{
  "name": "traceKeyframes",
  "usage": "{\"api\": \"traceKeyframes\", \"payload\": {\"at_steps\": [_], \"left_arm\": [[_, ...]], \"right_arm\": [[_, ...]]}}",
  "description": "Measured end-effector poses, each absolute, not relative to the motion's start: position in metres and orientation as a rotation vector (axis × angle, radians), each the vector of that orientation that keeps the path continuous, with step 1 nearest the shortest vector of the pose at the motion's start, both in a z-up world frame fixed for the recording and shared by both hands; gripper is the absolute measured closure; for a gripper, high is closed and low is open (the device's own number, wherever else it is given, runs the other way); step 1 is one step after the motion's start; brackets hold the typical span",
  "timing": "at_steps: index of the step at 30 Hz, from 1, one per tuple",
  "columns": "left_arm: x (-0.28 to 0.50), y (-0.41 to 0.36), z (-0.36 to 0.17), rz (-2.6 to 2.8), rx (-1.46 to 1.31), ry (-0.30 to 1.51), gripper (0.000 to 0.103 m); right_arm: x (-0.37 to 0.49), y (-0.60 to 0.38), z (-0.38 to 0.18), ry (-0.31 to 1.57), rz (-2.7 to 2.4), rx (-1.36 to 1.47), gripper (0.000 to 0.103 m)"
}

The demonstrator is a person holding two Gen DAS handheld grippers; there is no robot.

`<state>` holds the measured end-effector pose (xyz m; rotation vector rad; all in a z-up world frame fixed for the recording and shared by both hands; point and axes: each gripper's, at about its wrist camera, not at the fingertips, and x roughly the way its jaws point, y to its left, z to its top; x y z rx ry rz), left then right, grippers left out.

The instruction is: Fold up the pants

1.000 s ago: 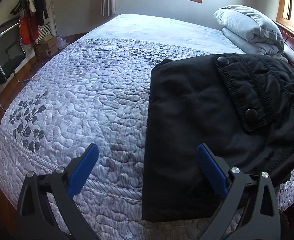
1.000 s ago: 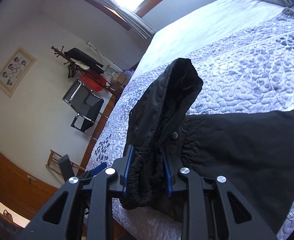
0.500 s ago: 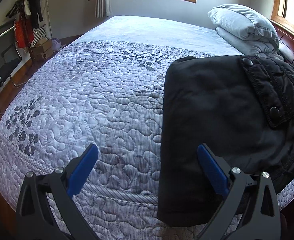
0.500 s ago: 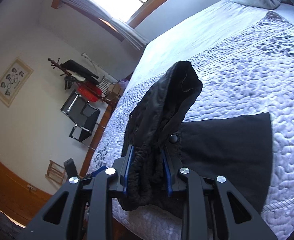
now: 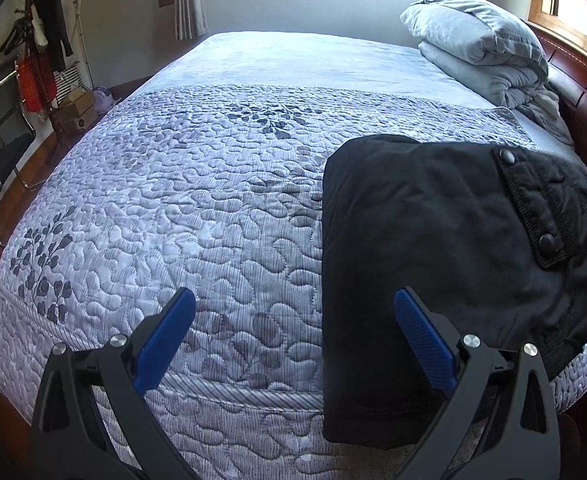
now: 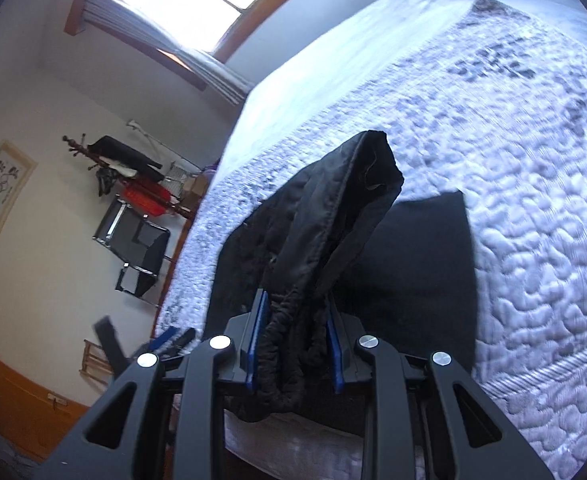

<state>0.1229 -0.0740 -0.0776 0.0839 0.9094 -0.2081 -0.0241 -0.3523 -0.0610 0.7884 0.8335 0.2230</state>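
One pair of black fabric pants (image 5: 433, 240) lies folded on the grey quilted bedspread (image 5: 197, 208); right gripper (image 6: 293, 344) angles down, clamping their gathered waistband; left gripper (image 5: 293, 332) hovers tilted, jaws wide, empty.

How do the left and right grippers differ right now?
The left gripper has its jaws spread wide and empty over the quilt; the right gripper has its jaws clamped on the bunched elastic waistband of the black pants. The left touches no fabric; the right lifts a fold. Both have blue pads.
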Motion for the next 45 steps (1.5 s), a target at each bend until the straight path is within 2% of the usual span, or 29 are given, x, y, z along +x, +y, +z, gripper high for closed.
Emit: {"api": "traceKeyframes", "payload": {"at_steps": [7, 9, 11, 14, 17, 20, 21, 24, 31, 35, 45], "left_arm": [[0.122, -0.076, -0.076, -0.211, 0.086, 0.91, 0.004], [0.122, -0.076, -0.076, -0.213, 0.084, 0.916, 0.004], [0.122, -0.076, -0.077, -0.212, 0.087, 0.92, 0.004], [0.122, -0.076, -0.078, -0.21, 0.096, 0.922, 0.004], [0.122, -0.075, -0.079, -0.209, 0.091, 0.929, 0.004], [0.121, -0.075, -0.082, -0.208, 0.087, 0.939, 0.004], [0.121, -0.076, -0.083, -0.207, 0.087, 0.943, 0.004], [0.12, -0.076, -0.084, -0.205, 0.087, 0.946, 0.004], [0.12, -0.075, -0.084, -0.202, 0.093, 0.953, 0.004], [0.121, -0.075, -0.088, -0.201, 0.084, 0.963, 0.004], [0.124, -0.069, -0.089, -0.202, 0.07, 0.978, 0.004]], "right_arm": [[-0.027, -0.366, -0.118, 0.9, 0.174, 0.878, 0.074], [-0.029, -0.371, -0.13, 0.905, 0.169, 0.918, 0.063], [-0.033, -0.373, -0.133, 0.899, 0.176, 0.934, 0.061], [-0.04, -0.377, -0.131, 0.896, 0.172, 0.941, 0.049], [-0.051, -0.384, -0.129, 0.881, 0.184, 0.965, 0.047], [-0.057, -0.385, -0.136, 0.902, 0.204, 1.001, 0.049], [-0.058, -0.384, -0.138, 0.905, 0.208, 1.001, 0.067], [-0.058, -0.38, -0.134, 0.893, 0.214, 0.985, 0.072], [-0.064, -0.372, -0.111, 0.856, 0.217, 0.927, 0.074], [-0.063, -0.369, -0.13, 0.937, 0.178, 0.94, 0.074], [-0.072, -0.369, -0.13, 0.928, 0.197, 0.956, 0.074]]}}
